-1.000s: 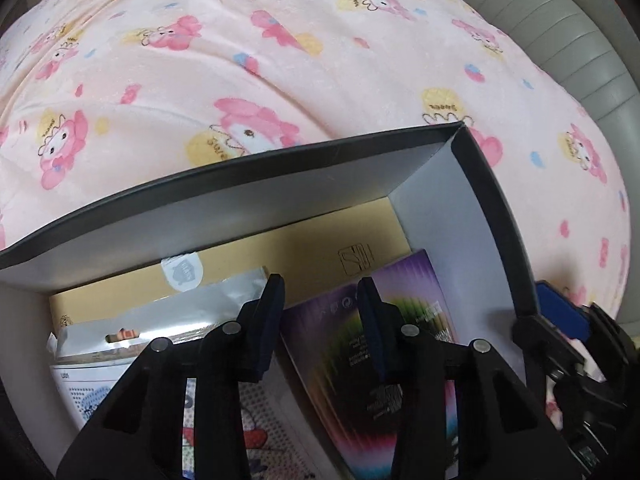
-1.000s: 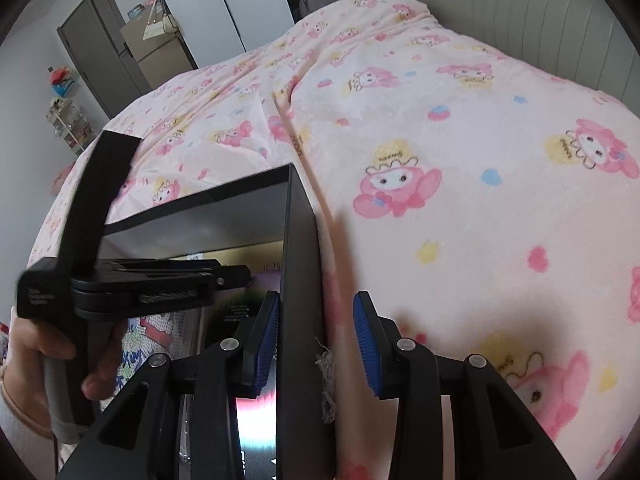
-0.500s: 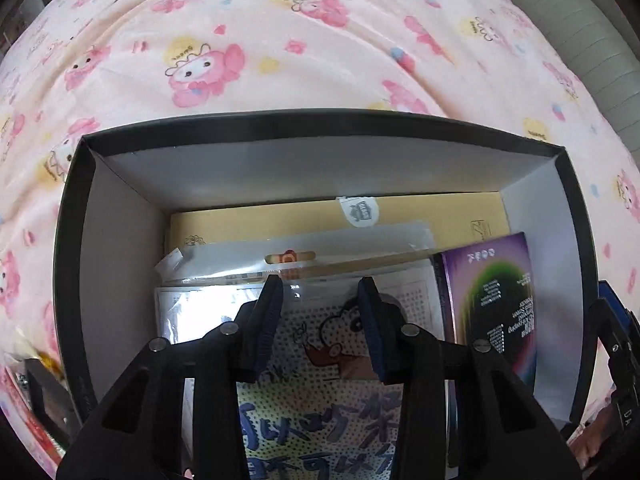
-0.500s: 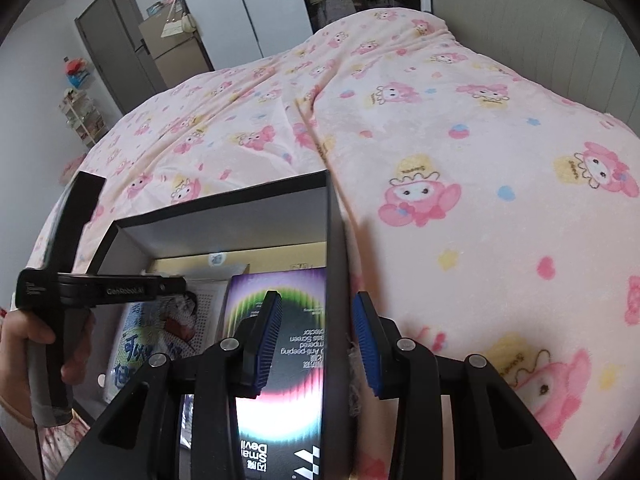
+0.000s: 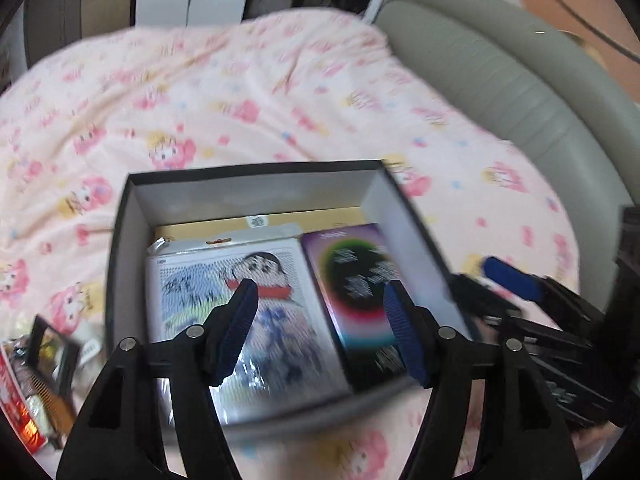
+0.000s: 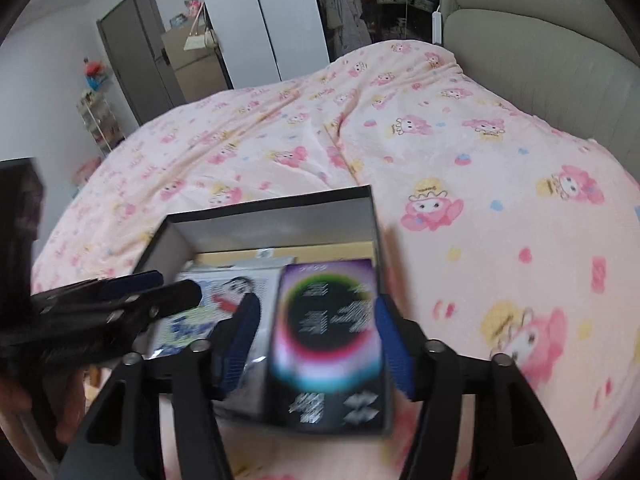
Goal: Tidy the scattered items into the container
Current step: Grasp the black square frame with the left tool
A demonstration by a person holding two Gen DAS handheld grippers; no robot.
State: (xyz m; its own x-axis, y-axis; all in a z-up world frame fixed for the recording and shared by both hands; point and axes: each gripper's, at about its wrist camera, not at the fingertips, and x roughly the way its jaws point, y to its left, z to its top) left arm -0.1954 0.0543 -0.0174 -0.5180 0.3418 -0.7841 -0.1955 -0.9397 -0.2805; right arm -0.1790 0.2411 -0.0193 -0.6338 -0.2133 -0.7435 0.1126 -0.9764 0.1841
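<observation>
Nothing can be read: the print on the purple packet (image 6: 326, 322) and the cartoon sheet (image 5: 236, 292) is blurred.

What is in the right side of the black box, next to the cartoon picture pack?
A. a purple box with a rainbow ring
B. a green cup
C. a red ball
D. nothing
A: inside the black box, the purple box with its rainbow ring lies along the right wall, beside the cartoon pack.
</observation>
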